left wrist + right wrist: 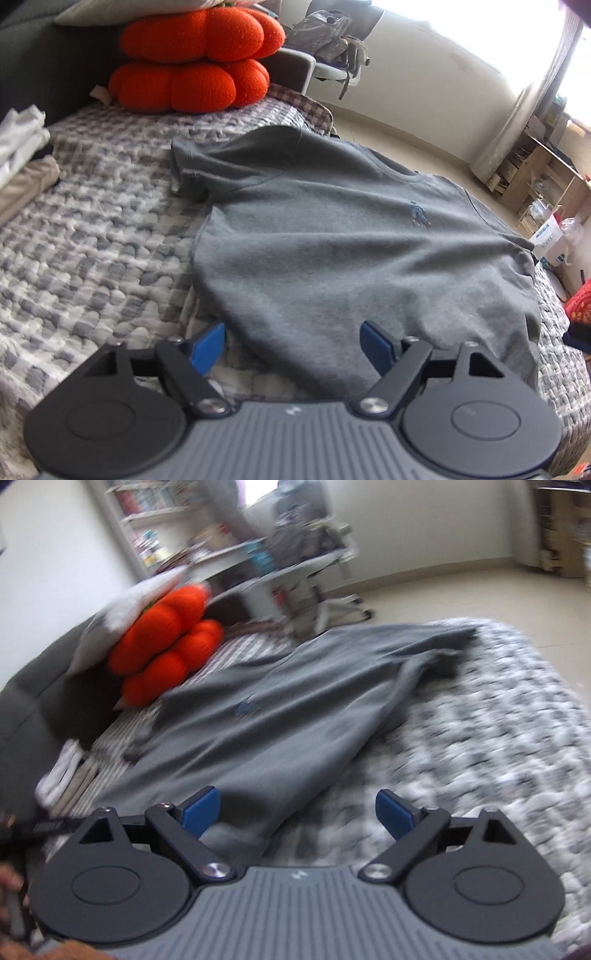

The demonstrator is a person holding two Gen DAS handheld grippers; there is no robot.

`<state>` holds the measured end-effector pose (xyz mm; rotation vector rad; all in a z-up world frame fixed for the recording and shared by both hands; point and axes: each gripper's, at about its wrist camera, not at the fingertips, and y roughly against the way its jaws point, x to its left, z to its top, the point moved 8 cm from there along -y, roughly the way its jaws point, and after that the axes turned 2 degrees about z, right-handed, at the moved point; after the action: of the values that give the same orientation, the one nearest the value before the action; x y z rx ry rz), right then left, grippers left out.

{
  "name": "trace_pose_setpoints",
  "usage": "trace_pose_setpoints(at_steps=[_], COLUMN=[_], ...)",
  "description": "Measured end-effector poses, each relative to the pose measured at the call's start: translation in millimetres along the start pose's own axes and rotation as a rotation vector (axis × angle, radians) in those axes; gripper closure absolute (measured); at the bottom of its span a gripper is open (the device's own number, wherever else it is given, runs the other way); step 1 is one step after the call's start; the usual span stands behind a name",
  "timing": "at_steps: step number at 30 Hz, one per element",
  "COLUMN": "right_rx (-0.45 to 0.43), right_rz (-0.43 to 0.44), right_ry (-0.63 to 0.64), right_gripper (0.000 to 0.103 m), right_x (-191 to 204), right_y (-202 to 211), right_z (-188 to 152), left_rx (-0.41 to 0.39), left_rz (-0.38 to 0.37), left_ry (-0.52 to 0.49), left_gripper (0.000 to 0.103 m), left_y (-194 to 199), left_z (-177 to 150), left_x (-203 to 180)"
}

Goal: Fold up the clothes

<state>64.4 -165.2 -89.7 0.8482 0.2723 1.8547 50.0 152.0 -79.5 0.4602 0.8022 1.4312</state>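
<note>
Grey t-shirt (332,236) lies flat on the checked quilt (92,258), collar away, hem nearest both grippers; left gripper (293,345) wide open straddling the hem's left corner, right gripper (297,818) wide open at the right corner, nothing gripped

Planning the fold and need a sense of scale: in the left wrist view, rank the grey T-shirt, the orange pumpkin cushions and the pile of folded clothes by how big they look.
1. grey T-shirt, largest by far
2. orange pumpkin cushions
3. pile of folded clothes, cut off by the frame edge, so its true size is unsure

The cushions lie farther away, so they may be bigger than they look.
</note>
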Motion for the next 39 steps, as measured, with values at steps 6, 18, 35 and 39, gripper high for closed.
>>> trace_pose_setpoints(at_steps=[6, 18, 35, 39], right_rx=[0.128, 0.207, -0.141, -0.151], right_rz=[0.137, 0.238, 0.116, 0.078], right_ry=[0.108, 0.230, 0.028, -0.060], right_gripper=[0.014, 0.092, 0.096, 0.100], right_x=[31, 79, 49, 22], right_y=[0, -16, -34, -51], right_z=[-27, -55, 44, 60], left_rx=[-0.017, -0.067, -0.243, -0.239], left_rz=[0.029, -0.001, -0.166, -0.145], left_ry=[0.074, 0.165, 0.399, 0.385], left_gripper=[0.049, 0.099, 0.099, 0.099], left_y=[-2, 2, -1, -18], left_z=[4, 8, 77, 87], left_x=[17, 16, -6, -9])
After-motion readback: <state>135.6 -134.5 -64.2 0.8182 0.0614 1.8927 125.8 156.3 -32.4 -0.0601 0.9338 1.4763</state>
